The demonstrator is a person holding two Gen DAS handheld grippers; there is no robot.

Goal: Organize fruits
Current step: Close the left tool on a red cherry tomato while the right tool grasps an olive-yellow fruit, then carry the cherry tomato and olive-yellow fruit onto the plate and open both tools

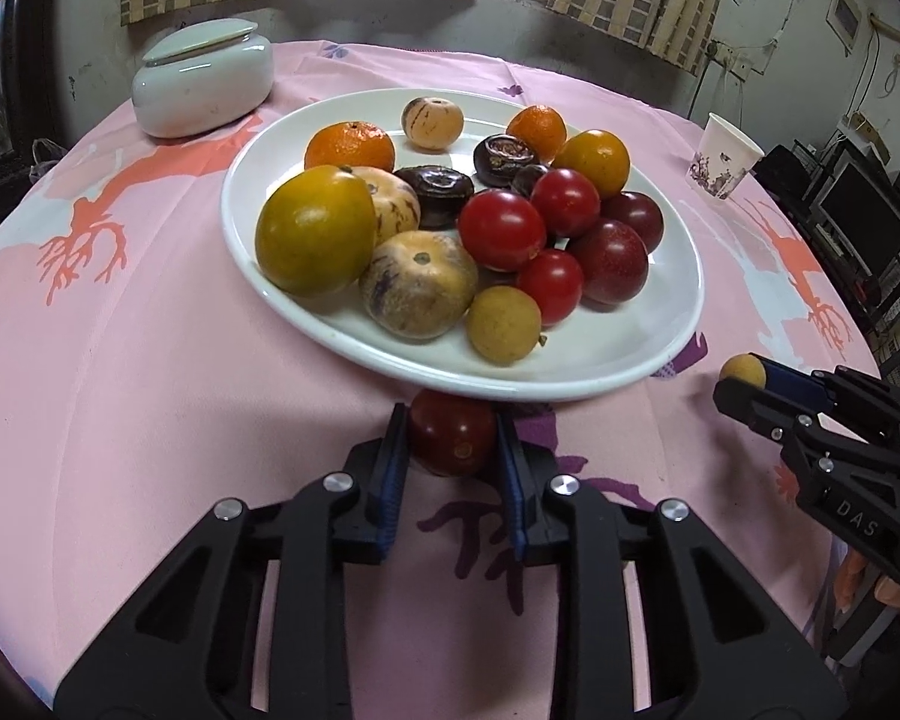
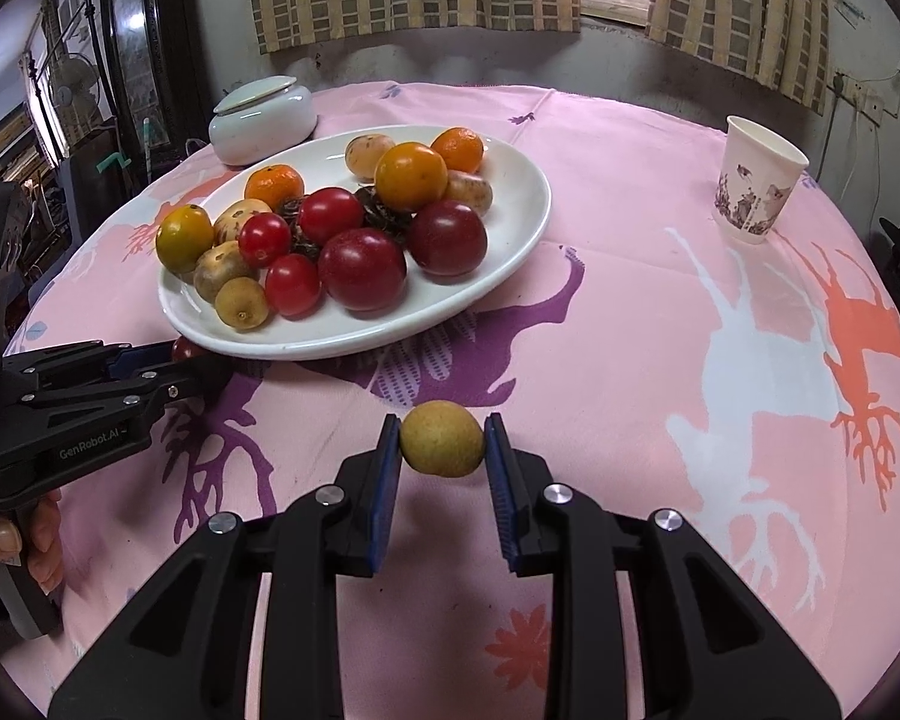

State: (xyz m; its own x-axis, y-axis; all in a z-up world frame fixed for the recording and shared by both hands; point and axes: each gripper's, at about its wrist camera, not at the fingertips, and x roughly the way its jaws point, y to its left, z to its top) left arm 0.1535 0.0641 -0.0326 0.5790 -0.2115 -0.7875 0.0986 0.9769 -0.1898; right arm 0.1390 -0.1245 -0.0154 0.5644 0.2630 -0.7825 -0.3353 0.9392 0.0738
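Observation:
A white plate (image 1: 600,360) (image 2: 510,222) in the middle of the table holds several fruits: oranges, red tomatoes, dark plums, tan longans and striped pale fruits. My left gripper (image 1: 452,441) is shut on a dark red tomato (image 1: 453,438) just in front of the plate's near rim; it also shows in the right wrist view (image 2: 186,360). My right gripper (image 2: 442,447) is shut on a tan longan (image 2: 442,438), held above the cloth to the right of the plate; it also shows in the left wrist view (image 1: 744,378).
A pink patterned tablecloth (image 2: 630,330) covers the round table. A white lidded ceramic jar (image 1: 204,81) stands at the back left of the plate. A paper cup (image 2: 756,180) stands at the back right. Shelves and monitors lie beyond the table's right edge.

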